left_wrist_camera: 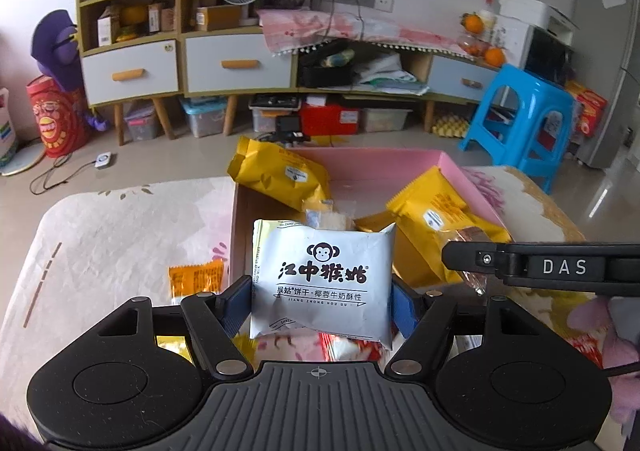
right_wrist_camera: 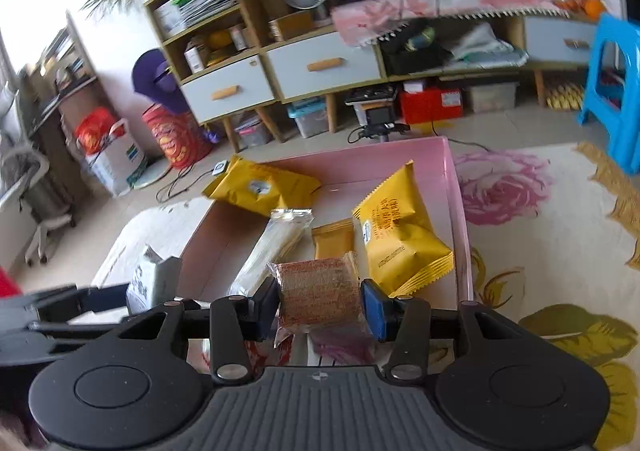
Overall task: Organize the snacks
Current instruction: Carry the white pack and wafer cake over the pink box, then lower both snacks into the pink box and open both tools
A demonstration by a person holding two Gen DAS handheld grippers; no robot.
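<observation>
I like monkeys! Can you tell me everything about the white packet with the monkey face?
The white biscuit packet is a flat, shiny, slightly crinkled pillow pack with a black monkey face, bold black Chinese lettering and crimped edges. It stands upright, pinched on both sides by the left claw, just in front of the pink box.

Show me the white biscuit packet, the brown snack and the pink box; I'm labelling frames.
white biscuit packet (left_wrist_camera: 320,275), left wrist view, printed front.
brown snack (right_wrist_camera: 319,297), right wrist view, middle of the clear wrapper.
pink box (right_wrist_camera: 448,171), right wrist view, right wall.
</observation>
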